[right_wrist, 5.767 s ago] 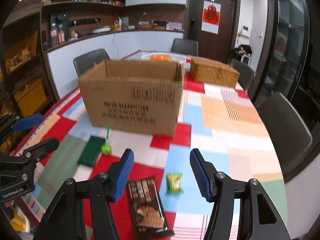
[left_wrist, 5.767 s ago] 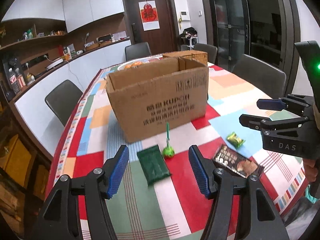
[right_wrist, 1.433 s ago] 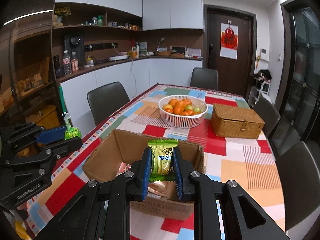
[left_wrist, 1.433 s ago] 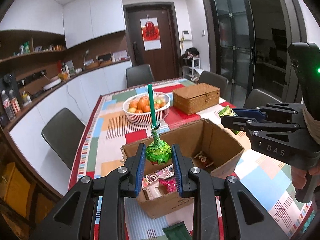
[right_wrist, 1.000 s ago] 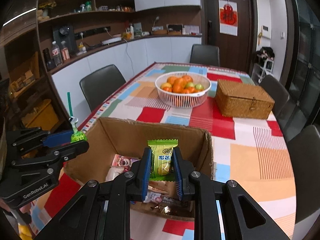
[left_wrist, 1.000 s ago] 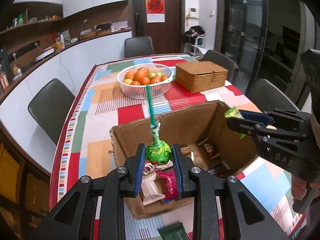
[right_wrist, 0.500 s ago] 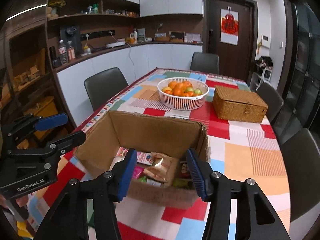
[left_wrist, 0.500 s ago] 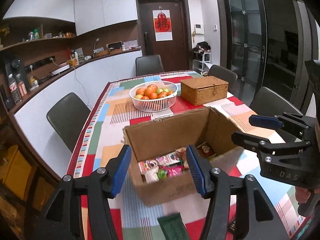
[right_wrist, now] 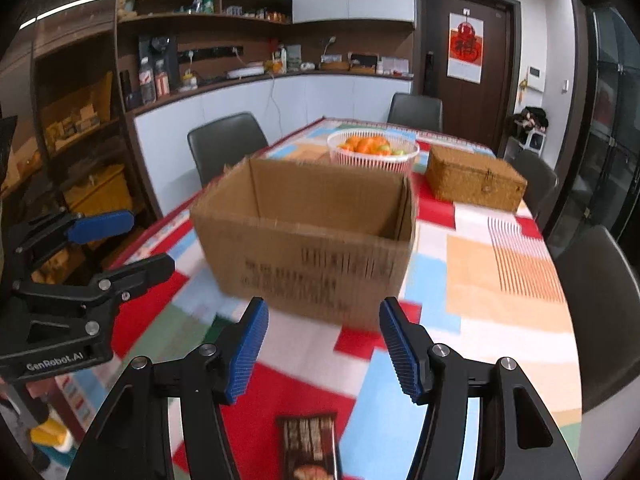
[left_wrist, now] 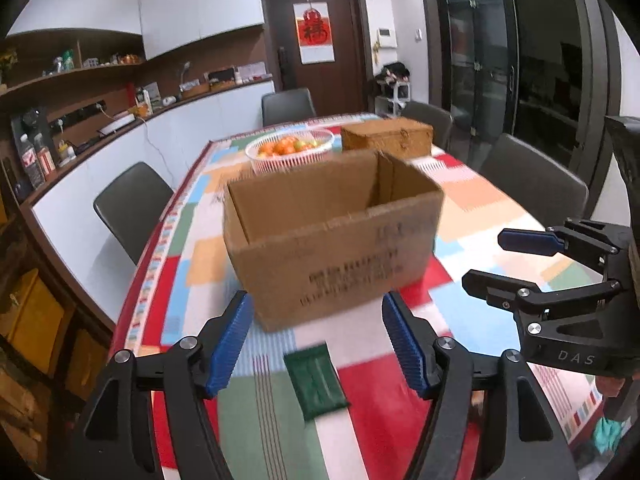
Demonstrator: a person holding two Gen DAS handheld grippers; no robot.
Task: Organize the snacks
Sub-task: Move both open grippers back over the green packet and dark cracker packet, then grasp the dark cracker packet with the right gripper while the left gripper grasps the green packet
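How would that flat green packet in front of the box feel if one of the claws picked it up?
Probably light and a bit floppy: the green packet looks like a thin sealed pouch lying flat on the tablecloth. Its wrapper may be smooth, so it might slip between the pads. Lying so low, it could be awkward for the open left claw to get under.

The cardboard box (left_wrist: 336, 240) is matt brown corrugated paperboard with rough cut edges and dark print. The cloth (right_wrist: 504, 280) covering the bench looks smooth, in flat colour patches. At 6 o'clock of the box lies a green packet (left_wrist: 316, 384) of slightly shiny film; the dark wrapper (right_wrist: 310, 446) looks glossy. The fingers (left_wrist: 230, 340) wear ribbed blue pads on matt black plastic with metal screws. At 12 o'clock stand a white plastic lattice basket (right_wrist: 372, 156) and a rough woven wicker case (right_wrist: 474, 184).
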